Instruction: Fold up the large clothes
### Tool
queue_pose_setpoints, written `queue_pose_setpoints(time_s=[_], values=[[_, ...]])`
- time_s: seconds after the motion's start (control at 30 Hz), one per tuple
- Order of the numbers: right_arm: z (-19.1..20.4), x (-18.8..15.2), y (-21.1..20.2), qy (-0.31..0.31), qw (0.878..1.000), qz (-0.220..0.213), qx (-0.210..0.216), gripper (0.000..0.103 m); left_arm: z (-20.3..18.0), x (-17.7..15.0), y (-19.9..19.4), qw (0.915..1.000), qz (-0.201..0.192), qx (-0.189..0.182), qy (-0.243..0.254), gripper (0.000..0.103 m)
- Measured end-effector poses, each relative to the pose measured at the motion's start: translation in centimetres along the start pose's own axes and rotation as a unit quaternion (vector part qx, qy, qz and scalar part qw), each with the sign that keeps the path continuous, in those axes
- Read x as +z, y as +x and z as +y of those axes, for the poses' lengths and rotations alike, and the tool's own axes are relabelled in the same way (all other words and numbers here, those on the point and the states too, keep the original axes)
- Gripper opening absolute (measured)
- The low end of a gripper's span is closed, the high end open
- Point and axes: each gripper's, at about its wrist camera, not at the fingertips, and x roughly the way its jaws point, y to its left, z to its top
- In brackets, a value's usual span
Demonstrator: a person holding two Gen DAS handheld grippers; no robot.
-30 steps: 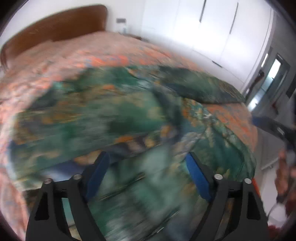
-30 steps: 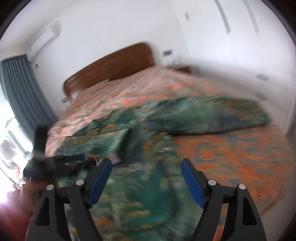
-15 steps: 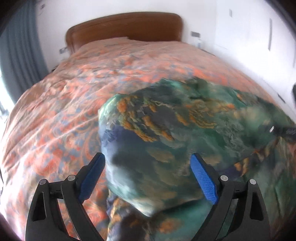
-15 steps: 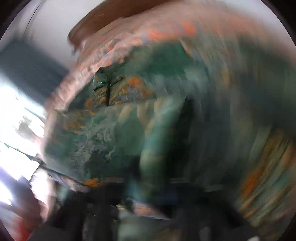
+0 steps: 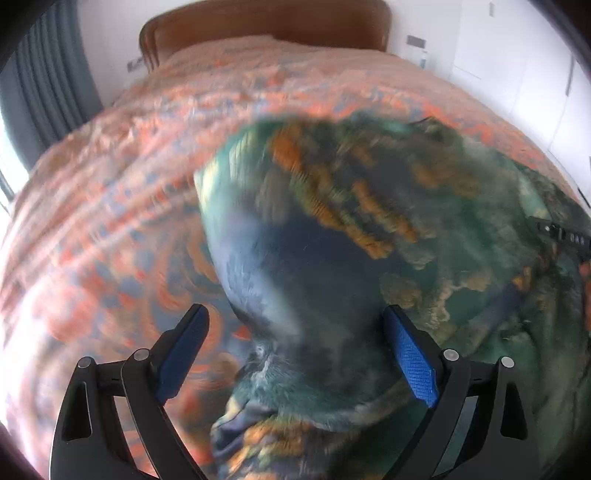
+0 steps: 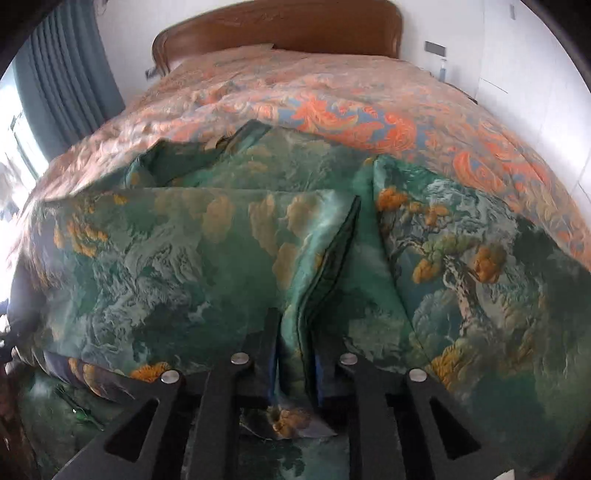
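A large green garment (image 6: 184, 258) with an orange and teal landscape print lies spread on the bed, one side folded over the middle. In the right wrist view my right gripper (image 6: 295, 332) pinches a raised fold of its dark-edged hem; the jaws are opening slightly while the cloth stays between the pads. In the left wrist view my left gripper (image 5: 295, 312) is wide open just above the garment (image 5: 369, 206), near its left edge. A bulge of cloth sits between the blue pads (image 5: 413, 354) without touching them.
The bed carries an orange and blue patterned bedspread (image 6: 369, 110) with a brown wooden headboard (image 6: 280, 33) at the far end. Grey-blue curtains (image 6: 66, 85) hang at the left by a bright window. White walls and cupboards stand on the right.
My right gripper went from wide open to closed on a fold of the garment and dropped toward the bed. My left gripper swung to the garment's left edge, staying open.
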Motion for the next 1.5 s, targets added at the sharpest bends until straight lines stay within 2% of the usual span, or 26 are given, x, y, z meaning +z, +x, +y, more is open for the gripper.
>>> queue_pose_setpoints(time_s=[0.07, 0.17, 0.27, 0.37, 0.43, 0.57, 0.63, 0.73, 0.8, 0.87, 0.97, 1.03, 1.13, 1.23, 1.3, 1.37, 1.47, 1.5], values=[[-0.8, 0.5, -0.8, 0.028, 0.999, 0.009, 0.019, 0.037, 0.2, 1.0, -2.2, 0.9995, -0.028, -0.008, 0.007, 0.096], [-2.3, 1.5, -3.7, 0.037, 0.998, -0.016, 0.04, 0.038, 1.0, 3.3, -4.2, 0.9971, -0.069, -0.032, -0.008, 0.098], [-2.3, 3.7, -6.0, 0.028, 0.996, -0.056, 0.059, 0.038, 1.7, 5.7, -2.6, 0.9944, -0.082, -0.053, -0.04, 0.098], [-0.8, 4.4, -6.3, 0.019, 0.992, -0.069, 0.101, 0.038, 2.4, 6.3, 1.1, 0.9942, -0.061, -0.046, -0.075, 0.098], [0.6, 3.8, -4.9, 0.007, 0.991, -0.056, 0.125, 0.038, 2.9, 6.0, 4.5, 0.996, -0.021, -0.002, -0.087, 0.098], [1.8, -0.2, -0.6, 0.005, 0.995, 0.004, 0.099, 0.038, 4.1, 4.3, 8.0, 0.9949, 0.002, 0.018, -0.1, 0.1], [1.7, -1.3, -0.1, 0.006, 0.996, -0.002, 0.091, 0.038, 4.4, 3.8, 9.0, 0.9941, 0.005, 0.019, -0.106, 0.102], [2.0, -1.0, 0.3, 0.024, 0.996, 0.001, 0.085, 0.038, 4.5, 3.5, 9.2, 0.9944, 0.002, 0.026, -0.103, 0.103], [2.0, -0.8, 0.1, 0.033, 0.996, 0.006, 0.083, 0.038, 4.5, 3.7, 8.0, 0.9943, -0.002, 0.026, -0.104, 0.102], [2.1, -0.4, -0.8, 0.034, 0.996, 0.005, 0.077, 0.038, 4.1, 3.7, 5.0, 0.9953, -0.019, 0.029, -0.091, 0.101], [2.4, -1.4, -3.4, 0.015, 0.997, -0.013, 0.078, 0.044, 3.3, 2.9, 1.6, 0.9966, -0.044, 0.011, -0.069, 0.102], [2.5, -2.7, -4.2, 0.006, 0.997, -0.019, 0.075, 0.052, 2.5, 2.1, 0.8, 0.998, -0.032, 0.006, -0.055, 0.102], [1.9, -4.9, -2.6, 0.003, 0.998, 0.025, 0.066, 0.053, 1.8, 0.9, 0.1, 0.9989, -0.002, -0.004, -0.047, 0.101], [0.8, -5.8, -4.0, 0.024, 0.996, 0.023, 0.083, 0.053, 1.3, -0.3, -3.3, 0.999, -0.023, -0.018, -0.033, 0.101], [-1.2, -6.6, -7.1, 0.056, 0.992, -0.003, 0.11, 0.053, 0.8, -1.0, -5.8, 0.9989, -0.041, -0.021, -0.013, 0.101], [-4.9, -8.2, -10.7, 0.101, 0.986, -0.036, 0.126, 0.053, 0.4, -1.6, -7.6, 0.9983, -0.053, -0.024, 0.005, 0.102], [-11.8, -11.7, -14.8, 0.189, 0.972, -0.08, 0.117, 0.056, -0.5, -2.8, -9.9, 0.9972, -0.065, -0.02, 0.03, 0.102], [-15.8, -14.0, -16.4, 0.243, 0.96, -0.098, 0.099, 0.057, -0.9, -3.1, -10.3, 0.997, -0.067, -0.022, 0.034, 0.102]])
